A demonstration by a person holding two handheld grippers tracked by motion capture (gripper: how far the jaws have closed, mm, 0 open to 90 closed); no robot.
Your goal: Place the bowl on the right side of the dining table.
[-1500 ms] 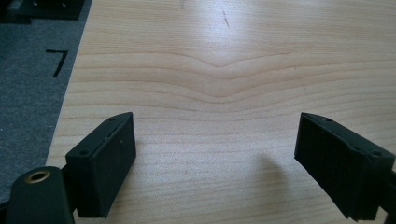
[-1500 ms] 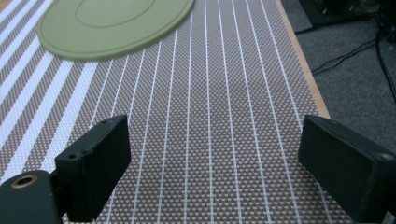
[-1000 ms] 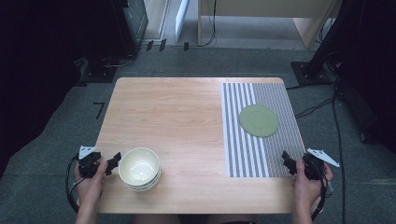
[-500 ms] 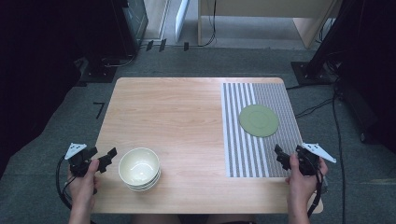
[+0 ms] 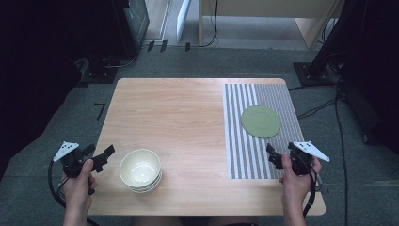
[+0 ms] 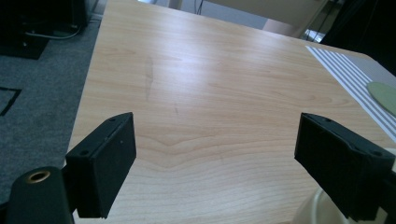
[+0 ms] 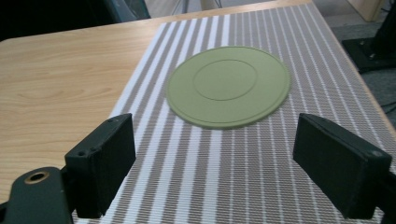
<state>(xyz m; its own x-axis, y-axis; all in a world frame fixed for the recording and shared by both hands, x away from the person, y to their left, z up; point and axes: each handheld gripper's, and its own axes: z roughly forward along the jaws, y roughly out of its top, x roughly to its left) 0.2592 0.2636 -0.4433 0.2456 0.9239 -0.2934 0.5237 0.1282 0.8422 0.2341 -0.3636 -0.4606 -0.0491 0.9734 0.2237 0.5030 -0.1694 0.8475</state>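
A stack of cream bowls [image 5: 140, 169] stands near the front left of the wooden table [image 5: 179, 117]. My left gripper [image 5: 106, 157] hovers just left of it, off the table's left edge, open and holding nothing. In the left gripper view the gripper [image 6: 215, 140] frames bare wood, with the bowl rim [image 6: 314, 211] at the lower right. A flat green plate [image 5: 260, 121] lies on the striped mat [image 5: 244, 155] at the right. My right gripper [image 5: 273, 157] is open above the mat's front edge. In the right gripper view the gripper [image 7: 212, 140] points at the green plate [image 7: 228, 86].
Grey carpet surrounds the table. Dark stands [image 5: 324, 52] and cables [image 5: 320, 110] sit on the floor beyond the back and right edges. The wooden middle [image 6: 210, 93] of the table lies between the bowls and the mat [image 7: 280, 177].
Both hands have lifted. The left gripper has drawn a little away from the bowls to the left. The right gripper has shifted left over the mat's front edge, toward the plate.
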